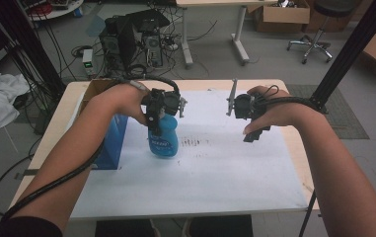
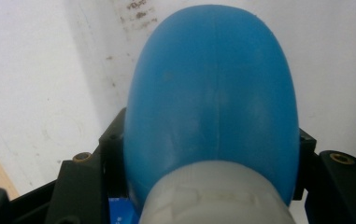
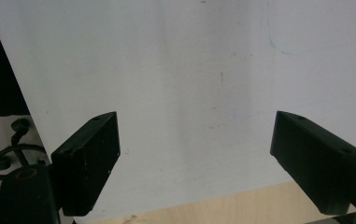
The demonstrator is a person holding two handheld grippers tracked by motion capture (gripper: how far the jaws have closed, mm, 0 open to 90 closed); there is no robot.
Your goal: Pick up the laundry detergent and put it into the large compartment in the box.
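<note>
White sheet [image 1: 235, 173] covers table [image 1: 67, 106]; cardboard box [image 1: 94, 89] behind.

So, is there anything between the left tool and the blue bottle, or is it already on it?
Nothing stands between them. The left tool is already shut on the blue bottle, its jaws pressing both sides just below the white cap. The right tool hangs open over the white sheet, apart from the bottle.

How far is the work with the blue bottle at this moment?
Done: the left hand-held gripper is shut on the blue bottle, just below its white cap. In hand: the bottle is upright over the white sheet, beside a blue box; whether it is lifted I cannot tell. Left: moving and releasing it, probably. The right hand-held gripper is open, with nothing between its jaws.
</note>
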